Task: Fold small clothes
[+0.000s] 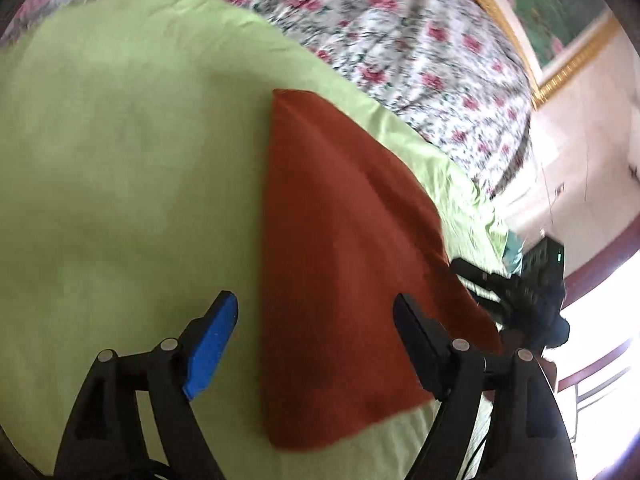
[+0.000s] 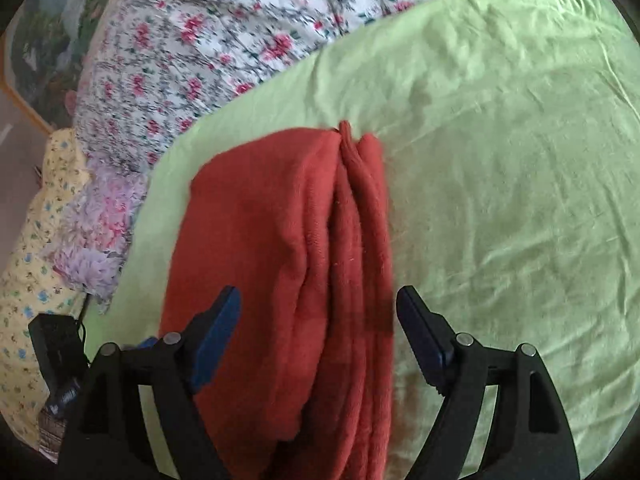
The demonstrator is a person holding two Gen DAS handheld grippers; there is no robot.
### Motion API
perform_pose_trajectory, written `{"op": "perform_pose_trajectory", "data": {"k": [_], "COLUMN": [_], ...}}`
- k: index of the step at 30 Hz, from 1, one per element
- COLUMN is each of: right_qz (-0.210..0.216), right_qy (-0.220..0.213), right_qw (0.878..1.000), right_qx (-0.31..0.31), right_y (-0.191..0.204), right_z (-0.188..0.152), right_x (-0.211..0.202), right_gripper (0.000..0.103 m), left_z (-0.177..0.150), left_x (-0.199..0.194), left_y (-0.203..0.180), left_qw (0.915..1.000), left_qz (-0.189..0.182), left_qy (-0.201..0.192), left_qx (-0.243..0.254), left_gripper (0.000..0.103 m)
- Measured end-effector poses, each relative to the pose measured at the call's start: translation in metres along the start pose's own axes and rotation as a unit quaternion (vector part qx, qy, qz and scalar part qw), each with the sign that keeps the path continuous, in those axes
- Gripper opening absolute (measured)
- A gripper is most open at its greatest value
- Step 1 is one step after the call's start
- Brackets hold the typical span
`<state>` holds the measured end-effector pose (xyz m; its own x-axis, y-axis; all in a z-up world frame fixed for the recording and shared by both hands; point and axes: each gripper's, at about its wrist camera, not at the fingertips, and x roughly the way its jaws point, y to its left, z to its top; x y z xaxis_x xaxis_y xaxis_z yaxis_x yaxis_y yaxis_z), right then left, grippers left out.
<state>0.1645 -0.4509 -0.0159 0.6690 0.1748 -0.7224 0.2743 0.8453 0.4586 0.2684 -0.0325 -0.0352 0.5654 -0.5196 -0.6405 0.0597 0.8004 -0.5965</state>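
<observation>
A rust-red fleece garment (image 1: 340,248) lies folded flat on a light green sheet (image 1: 120,160). My left gripper (image 1: 316,312) is open and empty, hovering over the garment's near left edge. In the right wrist view the same garment (image 2: 280,248) shows stacked folded layers along its right side (image 2: 364,240). My right gripper (image 2: 320,312) is open and empty just above those layers, with the cloth lying between its spread fingers but not pinched. The right gripper also shows in the left wrist view (image 1: 520,284) at the garment's right edge.
A floral quilt (image 2: 208,40) lies bunched behind the green sheet (image 2: 500,160). A yellow patterned cloth (image 2: 32,260) and a purple fluffy item (image 2: 96,240) lie at the left. A gold-framed picture (image 1: 560,40) hangs on the wall.
</observation>
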Motion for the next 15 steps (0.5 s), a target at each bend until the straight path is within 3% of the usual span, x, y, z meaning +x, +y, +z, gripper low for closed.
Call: {"op": "perform_pose_trajectory", "data": {"k": [9,11,15], "right_qz": [0.032,0.037,0.078], "right_qy": [0.017,0.03,0.02], "right_qw": [0.999,0.999,0.995], "right_qx": [0.017,0.025,0.054], "right_y": [-0.015,-0.019,-0.029], "right_z": [0.005,0.004,-0.001], "right_x": [0.026,0.03,0.029], "right_gripper": [0.078,0.037,0.028], "left_z": [0.036,0.037,0.036], "left_x": [0.05,0.055,0.067], "left_y": [0.009,0.006,-0.005], "left_qw": [0.9989,0.9989,0.9993], "left_qz": [-0.018,-0.018,-0.006], "left_qy": [0.038,0.04,0.036], "left_qx": [-0.02,-0.015,0.012], "left_gripper": [0.081,0.082,0.076]}}
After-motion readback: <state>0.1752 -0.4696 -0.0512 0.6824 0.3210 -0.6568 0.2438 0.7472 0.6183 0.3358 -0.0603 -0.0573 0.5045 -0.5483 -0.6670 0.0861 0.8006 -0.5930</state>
